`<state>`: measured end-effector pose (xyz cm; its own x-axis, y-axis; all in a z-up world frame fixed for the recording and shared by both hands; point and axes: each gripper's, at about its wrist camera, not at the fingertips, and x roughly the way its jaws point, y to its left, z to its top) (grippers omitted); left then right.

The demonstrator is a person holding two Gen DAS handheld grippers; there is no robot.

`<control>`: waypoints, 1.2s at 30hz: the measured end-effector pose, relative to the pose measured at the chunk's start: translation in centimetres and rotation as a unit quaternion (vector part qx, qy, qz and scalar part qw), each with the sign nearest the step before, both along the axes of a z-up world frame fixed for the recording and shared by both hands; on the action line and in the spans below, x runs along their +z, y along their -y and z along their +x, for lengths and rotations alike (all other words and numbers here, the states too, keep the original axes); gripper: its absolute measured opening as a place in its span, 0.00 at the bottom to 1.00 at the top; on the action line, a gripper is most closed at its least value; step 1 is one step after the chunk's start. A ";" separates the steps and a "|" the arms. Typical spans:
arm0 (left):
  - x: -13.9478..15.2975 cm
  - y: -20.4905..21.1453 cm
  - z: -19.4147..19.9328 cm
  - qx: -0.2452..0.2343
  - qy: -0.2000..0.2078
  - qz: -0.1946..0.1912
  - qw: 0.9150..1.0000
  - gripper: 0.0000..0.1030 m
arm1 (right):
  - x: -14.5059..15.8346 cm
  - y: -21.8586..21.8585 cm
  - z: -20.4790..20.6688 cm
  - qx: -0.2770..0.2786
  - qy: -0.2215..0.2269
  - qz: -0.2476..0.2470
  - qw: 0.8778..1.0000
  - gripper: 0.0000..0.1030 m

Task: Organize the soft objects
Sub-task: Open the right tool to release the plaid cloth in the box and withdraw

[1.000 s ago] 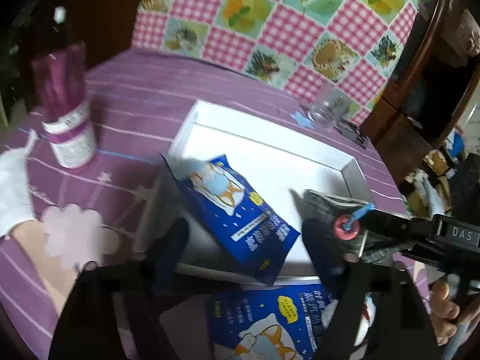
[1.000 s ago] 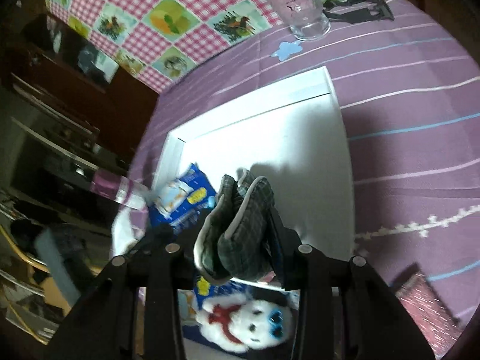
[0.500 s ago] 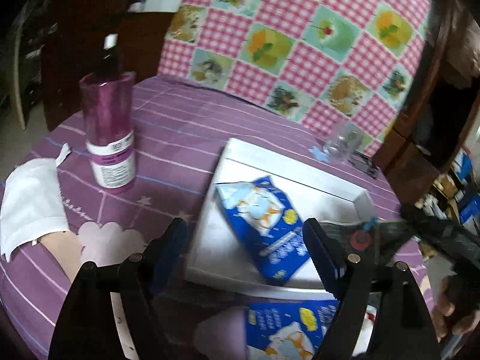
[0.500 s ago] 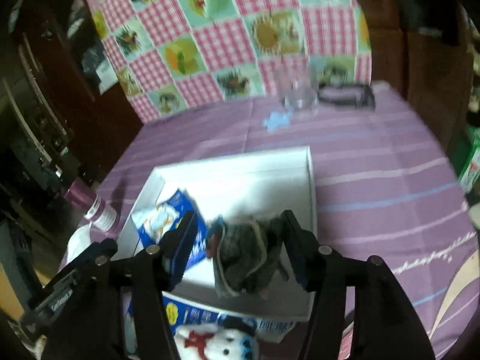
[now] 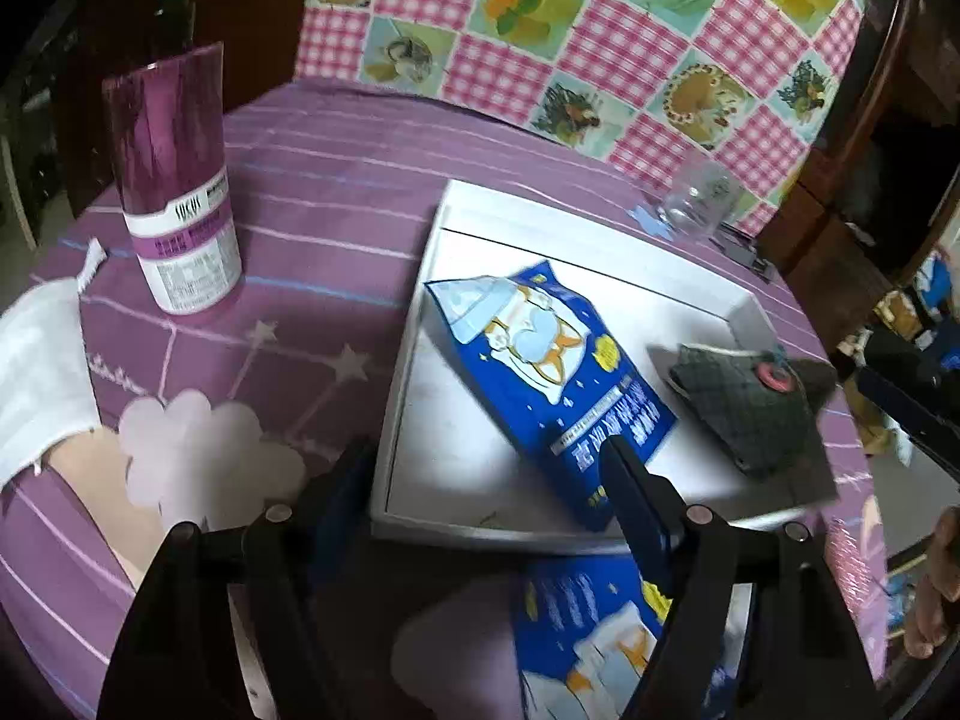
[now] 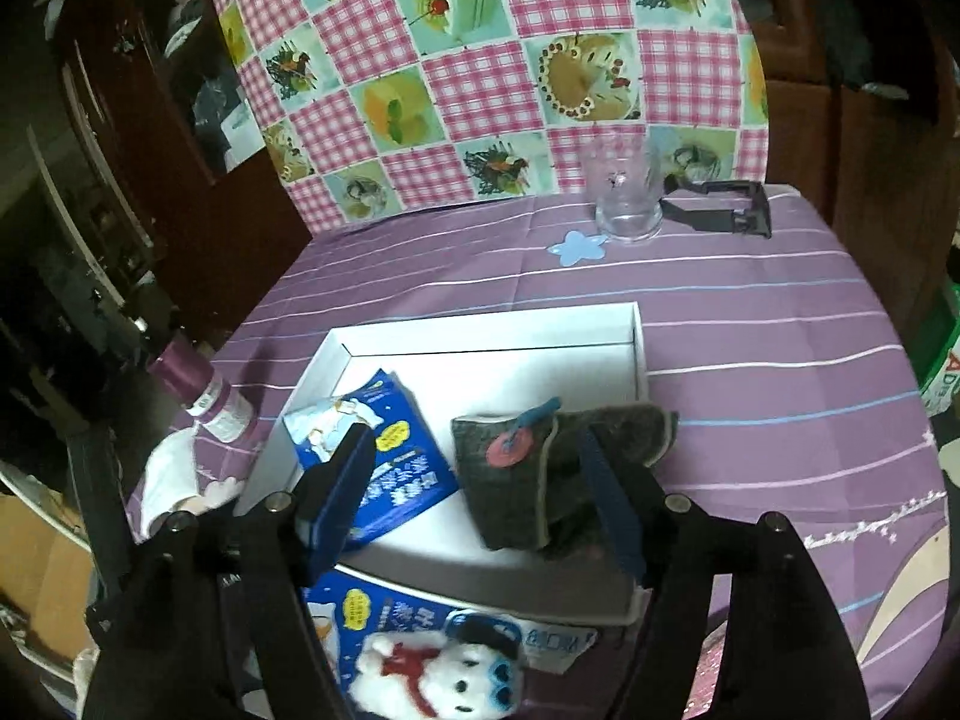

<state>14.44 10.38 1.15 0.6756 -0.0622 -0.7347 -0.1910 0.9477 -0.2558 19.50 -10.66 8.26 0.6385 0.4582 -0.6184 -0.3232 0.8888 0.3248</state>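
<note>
A white tray (image 5: pixel 420 300) (image 6: pixel 641 348) holds a blue printed packet (image 5: pixel 552 372) (image 6: pixel 390 462) on its left side. A dark plaid pouch (image 5: pixel 744 408) (image 6: pixel 516 480) with a red round tag lies on its right side. My right gripper (image 6: pixel 474 498) hovers over the pouch with its jaws opening, and the pads stand clear of the fabric. My left gripper (image 5: pixel 489 498) sits at the tray's near edge, its jaws closing slightly and gripping nothing. A second blue packet (image 5: pixel 588 630) (image 6: pixel 360 612) and a white plush bear (image 6: pixel 444 678) lie in front of the tray.
A purple bottle (image 5: pixel 174 192) (image 6: pixel 204 396) stands left of the tray beside a white cloth (image 5: pixel 36 384). A clear glass (image 6: pixel 624 198) (image 5: pixel 690 210) and a black holder (image 6: pixel 720 210) sit at the back. A hand (image 5: pixel 936 588) shows at the right edge.
The right gripper opened and let go of the plaid pouch, which now lies in the tray. That gripper also rose and levelled out. The blue packet stays where it was.
</note>
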 end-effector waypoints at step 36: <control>4.6 5.9 -13.9 -0.048 0.106 0.107 0.987 0.78 | -2.1 7.9 -13.3 -0.068 -0.002 -0.072 0.995 0.69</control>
<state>0.55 4.49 5.73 0.8146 0.0089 -0.5800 -0.0618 0.9955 -0.0716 6.25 -18.51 6.14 0.6854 0.2744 -0.6745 -0.1965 0.9616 0.1916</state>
